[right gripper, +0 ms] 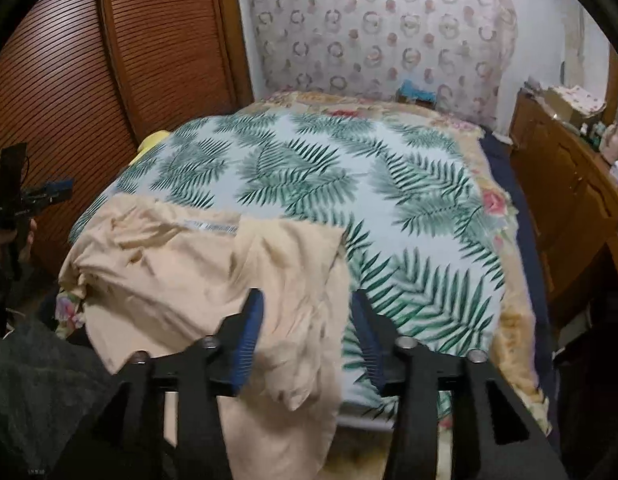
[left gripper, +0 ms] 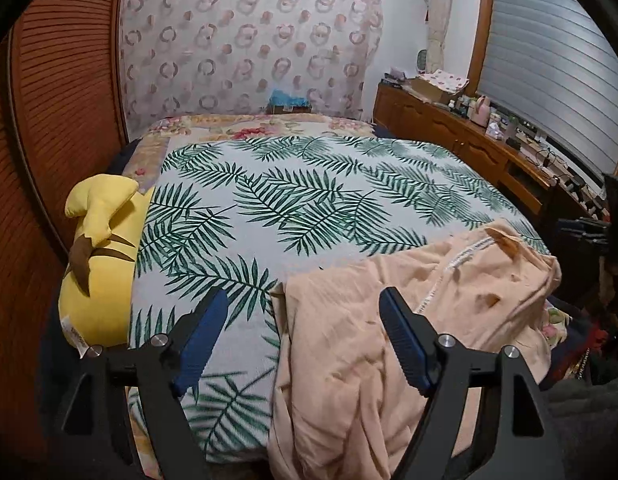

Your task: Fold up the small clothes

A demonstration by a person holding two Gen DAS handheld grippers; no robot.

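Left wrist view first, reading left to right: a yellow plush toy [left gripper: 99, 256] lay against the slatted wooden wardrobe [left gripper: 57, 120] at the bed's left edge, then came the palm-leaf bedspread [left gripper: 289, 200], and on its near right corner the peach garment [left gripper: 409, 320], rumpled and partly draped over the edge. My left gripper [left gripper: 303, 316] had its jaws apart, with the garment's left edge lying under the gap and neither pad pressing on it. A wooden dresser [left gripper: 469, 148] crowded with small bottles ran along the right wall under a shuttered window [left gripper: 549, 68]. From the right wrist view, the same garment sat at the near left, one flap turned over onto itself, and my right gripper [right gripper: 307, 308] also stood apart, cloth lying between its fingers but not pinched. I judged the folding barely begun: the cloth was bunched and creased, with no neat folded shape yet. Nothing stood in the way on the bedspread; the overhang at the bed edge looked like the main nuisance.
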